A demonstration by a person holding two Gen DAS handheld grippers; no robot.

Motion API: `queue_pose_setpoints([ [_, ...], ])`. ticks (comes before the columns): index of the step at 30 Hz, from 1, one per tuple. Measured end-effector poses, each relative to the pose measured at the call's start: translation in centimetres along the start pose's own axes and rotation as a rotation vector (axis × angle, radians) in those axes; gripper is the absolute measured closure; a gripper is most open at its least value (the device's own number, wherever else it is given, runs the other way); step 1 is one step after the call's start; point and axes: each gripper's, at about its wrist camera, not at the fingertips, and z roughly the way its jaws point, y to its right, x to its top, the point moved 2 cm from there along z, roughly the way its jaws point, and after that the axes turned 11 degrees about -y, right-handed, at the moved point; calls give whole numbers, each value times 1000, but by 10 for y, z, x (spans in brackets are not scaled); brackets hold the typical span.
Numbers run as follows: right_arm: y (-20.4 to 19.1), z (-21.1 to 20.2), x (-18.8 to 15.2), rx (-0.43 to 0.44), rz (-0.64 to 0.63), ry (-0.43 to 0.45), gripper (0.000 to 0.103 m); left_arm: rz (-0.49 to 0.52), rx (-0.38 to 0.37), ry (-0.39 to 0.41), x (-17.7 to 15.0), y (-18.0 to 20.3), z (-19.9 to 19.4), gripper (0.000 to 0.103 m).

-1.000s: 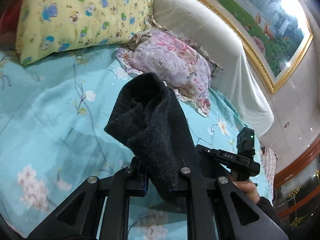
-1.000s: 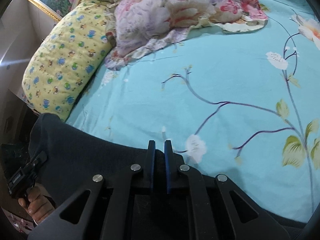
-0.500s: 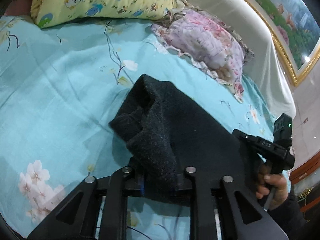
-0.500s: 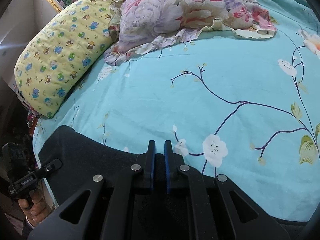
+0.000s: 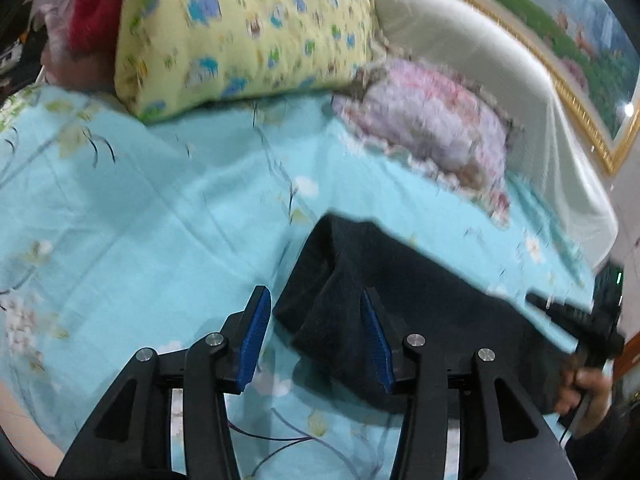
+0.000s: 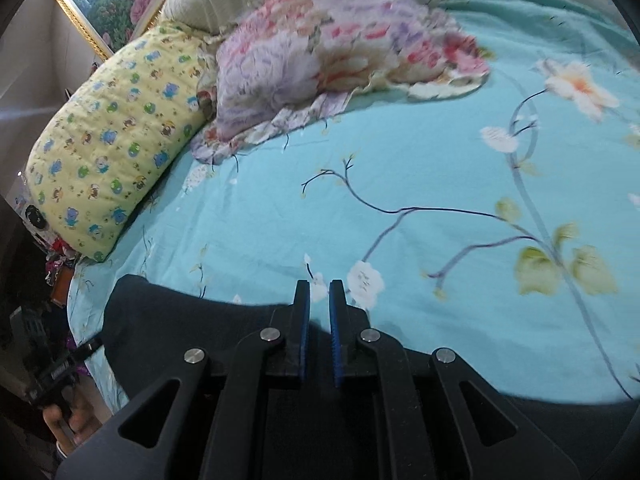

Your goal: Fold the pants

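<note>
The bed (image 5: pixel 120 216) wears a turquoise flowered sheet, with a yellow pillow (image 5: pixel 248 28) at twelve o'clock in my left view and a floral pillow (image 5: pixel 436 128) at two o'clock beside it; a gilt-framed painting (image 5: pixel 576 52) hangs above the headboard. The dark pants (image 5: pixel 420 292) lie on the sheet along the near edge of the bed, a bunched corner of them rising between the blades of my left tongs (image 5: pixel 316 340). Those blades stand wide apart and press on nothing. My right tongs (image 6: pixel 318 332) are drawn narrow, a thin slit between the blue pads, with the cloth's edge (image 6: pixel 192 320) running under them; whether they nip the fabric I cannot tell.

I judge this the laying-down of a fold, the left corner freed onto the bed. Next I should free the right edge too, then smooth the bunched corner flat before taking a fresh grip for the following fold, lest the lump get folded in.
</note>
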Motion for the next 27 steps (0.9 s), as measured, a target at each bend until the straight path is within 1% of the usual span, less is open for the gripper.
queue_pose_setpoints([
  [2,2,-14,-10,3,3,7,88,-2,-25,17,4,6,-9,55],
  [4,3,-24,-19,-1,6,15,73,22,-44,14,6,20,-13,55],
  [5,4,-31,-26,-8,7,21,59,34,-54,11,7,27,-13,54],
  [6,6,-39,-33,-15,8,35,50,54,-72,4,6,36,-13,54],
  [8,13,-58,-50,-18,22,73,49,86,-98,-13,4,55,-11,52],
  [16,50,-96,-96,-41,139,91,49,228,-180,-109,-12,130,19,50],
  [19,65,-111,-113,-53,180,105,49,274,-199,-144,-20,156,29,47],
  [21,74,-120,-123,-57,208,115,49,302,-218,-173,-26,173,37,47],
  [27,102,-150,-158,-89,304,166,49,387,-244,-241,-45,219,53,45],
])
